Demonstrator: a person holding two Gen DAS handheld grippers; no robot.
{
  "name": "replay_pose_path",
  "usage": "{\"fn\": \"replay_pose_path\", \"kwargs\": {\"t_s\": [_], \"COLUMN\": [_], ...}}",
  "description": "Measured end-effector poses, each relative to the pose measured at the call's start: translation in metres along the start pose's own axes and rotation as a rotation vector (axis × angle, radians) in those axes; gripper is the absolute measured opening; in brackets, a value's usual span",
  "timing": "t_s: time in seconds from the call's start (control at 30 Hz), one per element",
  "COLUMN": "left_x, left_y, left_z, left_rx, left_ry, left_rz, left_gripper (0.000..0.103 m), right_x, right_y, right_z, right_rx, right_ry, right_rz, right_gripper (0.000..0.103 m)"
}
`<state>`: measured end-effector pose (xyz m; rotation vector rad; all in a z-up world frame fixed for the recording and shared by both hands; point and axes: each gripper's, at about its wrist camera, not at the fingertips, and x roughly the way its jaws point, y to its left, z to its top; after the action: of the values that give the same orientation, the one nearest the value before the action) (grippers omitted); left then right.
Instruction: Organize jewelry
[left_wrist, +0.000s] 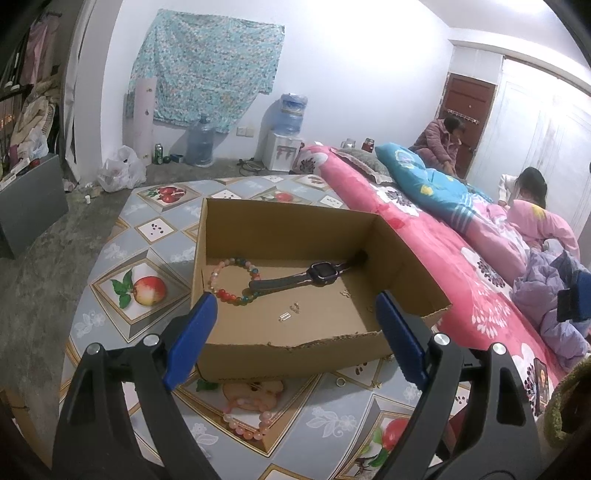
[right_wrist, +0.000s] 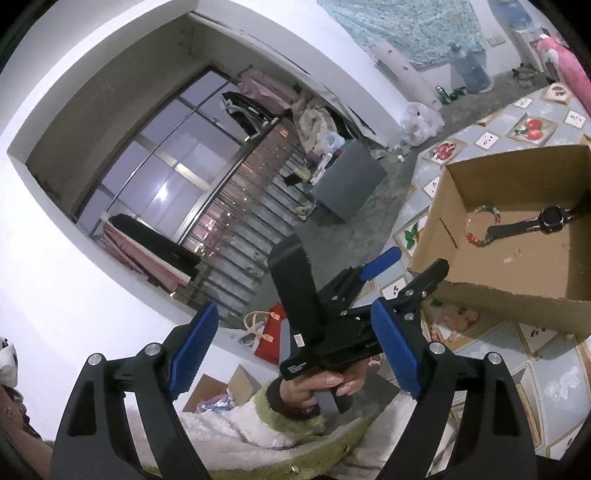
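Observation:
An open cardboard box (left_wrist: 406, 258) stands on the fruit-patterned table (left_wrist: 147, 229). Inside lie a multicoloured bead bracelet (left_wrist: 221, 273), a dark wristwatch (left_wrist: 295, 278) and some small gold pieces (left_wrist: 290, 312). A pink bead bracelet (left_wrist: 245, 424) lies on the table in front of the box, below my left gripper (left_wrist: 295, 332), which is open and empty just short of the box's near wall. A small gold ring (left_wrist: 340, 382) lies by the box. My right gripper (right_wrist: 291, 347) is open and empty, held off to the left of the table. The left gripper (right_wrist: 410, 264) and box (right_wrist: 461, 206) show in the right wrist view.
A bed with pink and blue quilts (left_wrist: 424, 221) borders the table's right side. Two people (left_wrist: 443, 144) are at the far side of the bed. Water bottles (left_wrist: 199, 140), a plastic bag (left_wrist: 118, 170) and a grey cabinet (left_wrist: 29, 206) stand on the floor beyond.

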<state>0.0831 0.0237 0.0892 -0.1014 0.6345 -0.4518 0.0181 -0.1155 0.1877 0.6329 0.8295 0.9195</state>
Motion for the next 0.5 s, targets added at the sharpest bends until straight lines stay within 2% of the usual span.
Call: {"fn": "replay_pose_path", "kwargs": {"t_s": [0.5], "left_x": [-0.001], "left_y": [-0.001], "left_z": [0.001], "left_rx": [0.000], "left_ry": [0.001], "left_rz": [0.003], "left_gripper": [0.083], "right_x": [-0.015], "right_y": [0.006], "right_z": [0.006], "right_rx": [-0.048], "right_ry": [-0.055], "right_rz": [0.017], "right_gripper": [0.083]}}
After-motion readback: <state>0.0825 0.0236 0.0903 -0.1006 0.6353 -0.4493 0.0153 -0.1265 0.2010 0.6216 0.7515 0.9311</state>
